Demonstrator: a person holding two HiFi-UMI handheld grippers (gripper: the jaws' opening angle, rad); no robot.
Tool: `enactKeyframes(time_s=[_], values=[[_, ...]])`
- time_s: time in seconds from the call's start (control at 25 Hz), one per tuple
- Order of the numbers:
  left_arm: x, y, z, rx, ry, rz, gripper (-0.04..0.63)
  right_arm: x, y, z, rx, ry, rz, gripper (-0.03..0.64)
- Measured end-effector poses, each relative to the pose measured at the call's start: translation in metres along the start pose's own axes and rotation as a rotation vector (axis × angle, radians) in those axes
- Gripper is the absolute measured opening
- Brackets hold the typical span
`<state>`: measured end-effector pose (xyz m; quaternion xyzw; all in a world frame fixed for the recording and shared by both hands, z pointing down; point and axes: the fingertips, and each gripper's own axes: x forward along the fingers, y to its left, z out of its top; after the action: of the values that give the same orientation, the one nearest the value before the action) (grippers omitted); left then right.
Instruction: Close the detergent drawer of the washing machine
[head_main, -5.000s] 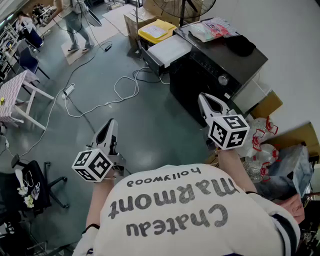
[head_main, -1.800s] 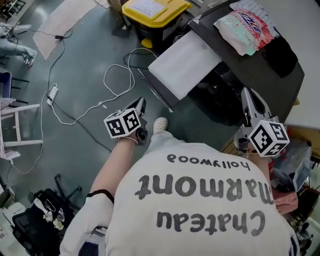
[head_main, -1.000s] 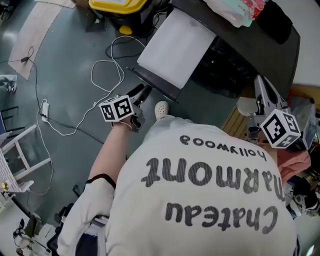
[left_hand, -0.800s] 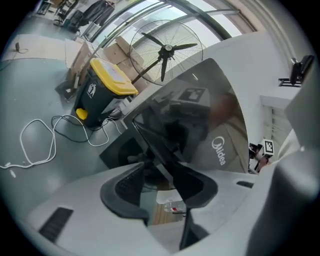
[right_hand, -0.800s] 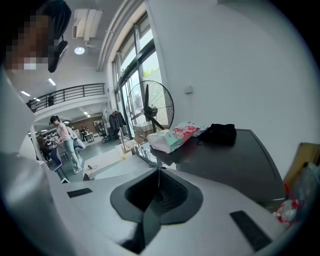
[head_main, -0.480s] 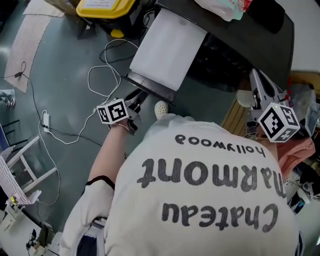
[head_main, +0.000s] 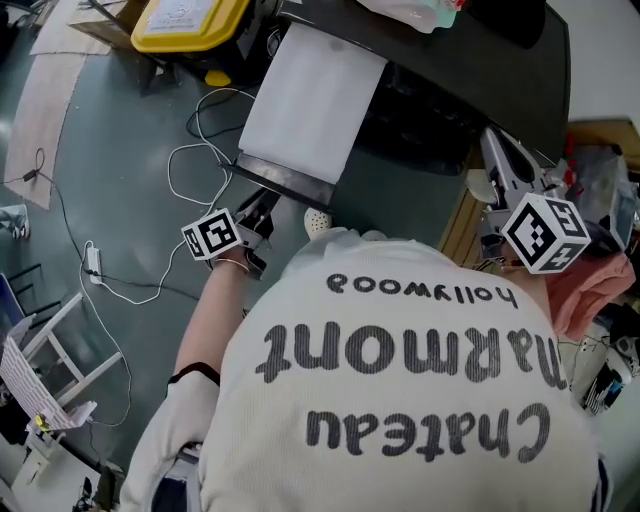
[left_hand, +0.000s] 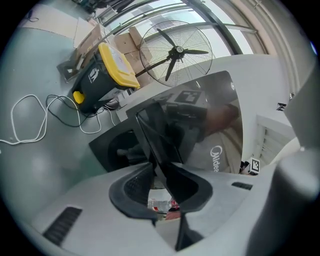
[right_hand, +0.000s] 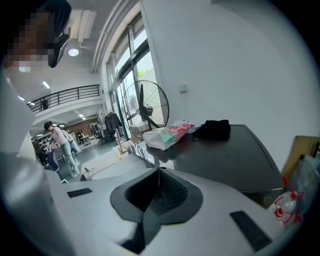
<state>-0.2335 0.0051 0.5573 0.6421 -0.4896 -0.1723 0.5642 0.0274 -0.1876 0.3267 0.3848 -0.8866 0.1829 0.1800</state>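
Detergent drawer (head_main: 310, 100) is seen pulled out of the black washing machine (head_main: 490, 70), white top up, dark front edge toward the person. Left gripper (head_main: 265, 203) is placed right at that front edge, from below in the head view. In the left gripper view the dark, glossy front of the drawer is seen edge-on, running straight between the jaws. The jaws have just been closing and are now narrowed onto it, tips touching on both sides, with a sliver of gap left further back. Right gripper (head_main: 495, 145) is held well apart from the drawer, by the machine's right end. Its jaws are seen fully together in the right gripper view, with nothing between them and the machine's top ahead.
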Motion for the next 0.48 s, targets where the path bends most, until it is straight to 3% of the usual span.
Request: enactKeyframes(time_s=[0.48], values=[[-0.003, -0.012, 0.004, 0.023, -0.016, -0.030, 0.086, -0.009, -0.020, -0.004, 0.027, -0.008, -0.038, 0.030]])
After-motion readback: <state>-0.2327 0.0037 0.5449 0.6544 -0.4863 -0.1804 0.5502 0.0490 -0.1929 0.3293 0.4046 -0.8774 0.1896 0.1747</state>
